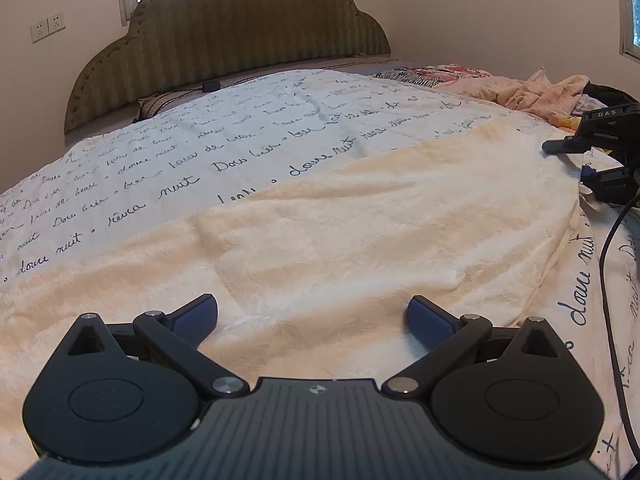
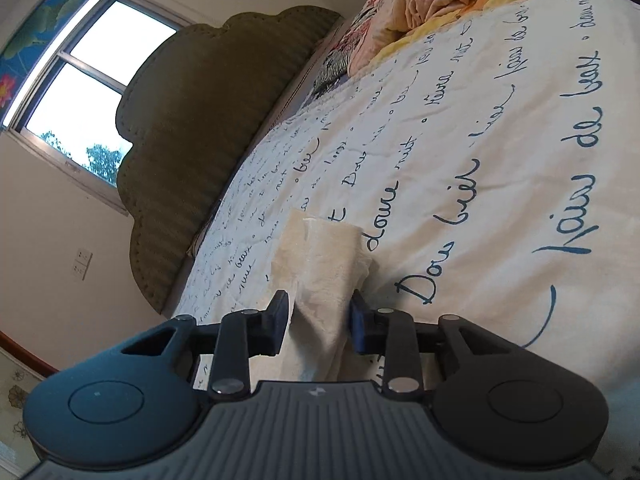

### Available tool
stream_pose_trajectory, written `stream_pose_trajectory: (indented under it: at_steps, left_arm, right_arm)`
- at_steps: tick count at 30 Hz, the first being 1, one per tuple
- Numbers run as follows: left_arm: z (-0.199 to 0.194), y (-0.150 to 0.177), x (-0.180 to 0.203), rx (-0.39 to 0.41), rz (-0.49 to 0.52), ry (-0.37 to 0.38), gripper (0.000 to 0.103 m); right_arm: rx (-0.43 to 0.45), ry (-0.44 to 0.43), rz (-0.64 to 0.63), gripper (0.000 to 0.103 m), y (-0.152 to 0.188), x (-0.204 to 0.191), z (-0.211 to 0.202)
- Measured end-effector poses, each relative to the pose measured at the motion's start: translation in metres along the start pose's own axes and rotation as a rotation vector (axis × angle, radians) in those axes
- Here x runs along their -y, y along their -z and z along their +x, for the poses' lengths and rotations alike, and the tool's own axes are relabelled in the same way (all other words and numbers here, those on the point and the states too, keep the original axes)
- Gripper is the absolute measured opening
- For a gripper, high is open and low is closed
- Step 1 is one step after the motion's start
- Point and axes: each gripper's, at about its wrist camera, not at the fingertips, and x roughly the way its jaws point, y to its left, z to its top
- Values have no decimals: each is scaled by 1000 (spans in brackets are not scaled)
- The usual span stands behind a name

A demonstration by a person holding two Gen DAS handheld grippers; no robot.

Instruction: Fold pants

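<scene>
1. The left claw [image 1: 312, 316] is spread wide, jaws well apart and gripping nothing, low over the cream pants [image 1: 360, 220].
2. The pants lie flat across the near part of the bed, on a white quilt [image 1: 240, 120] printed with blue cursive writing.
3. The right claw [image 2: 320, 320] pinches a bunched edge of the pants [image 2: 320, 264] between its jaws, the cloth standing up off the quilt [image 2: 500, 140].
4. In the left view, the right claw [image 1: 592, 148] sits at the pants' far right edge.
5. Beyond lie crumpled bedding [image 1: 532, 92] and a green scalloped headboard [image 1: 240, 40].
</scene>
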Motion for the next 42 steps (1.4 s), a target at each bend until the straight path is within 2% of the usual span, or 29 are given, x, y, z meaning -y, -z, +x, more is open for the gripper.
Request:
stream_pose_trajectory:
  at_steps: [3, 8, 12, 15, 17, 19, 24, 26, 29, 32, 33, 35, 39, 42]
  left_arm:
    - [1, 0, -2, -1, -12, 7, 103]
    - [3, 2, -2, 2, -19, 8, 103]
    - [4, 2, -1, 7, -22, 10, 103]
    - [2, 0, -5, 0, -37, 20, 103]
    - [0, -4, -11, -2, -75, 26, 99]
    - [-5, -8, -27, 13, -174, 75, 99]
    - [-12, -6, -89, 47, -647, 351, 100]
    - [-7, -1, -106, 42, -786, 460, 101]
    - [0, 3, -118, 34, -931, 569, 101]
    - [13, 2, -120, 32, -1045, 737, 102]
    - [18, 1, -119, 31, -1077, 768, 103]
    - [28, 1, -116, 21, -1121, 788, 103]
    - [51, 2, -108, -32, -1182, 773, 102]
    - [61, -3, -105, -63, -1193, 765, 103]
  right_arm:
    - [-52, 21, 46, 31, -2, 11, 9]
    - [-48, -75, 166, 32, -5, 25, 25]
    - [-63, -33, 83, 31, -9, 11, 38]
    - [-45, -24, 6, 21, -7, 0, 37]
    - [-27, -47, -33, 19, -4, -8, 31]
    - [-14, -83, -100, 15, -1, -21, 22]
    - [-18, -152, -406, 14, 19, -87, 5]
    - [-46, -182, -542, 14, 38, -116, 3]
    - [-107, -235, -655, 14, 69, -141, 5]
    - [-161, -247, -756, 14, 102, -157, 8]
    - [-177, -250, -813, 14, 117, -162, 8]
    - [-204, -257, -911, 14, 140, -169, 6]
    - [-262, -232, -1097, 16, 180, -178, 5]
    - [-198, -159, -1297, 20, 207, -179, 0]
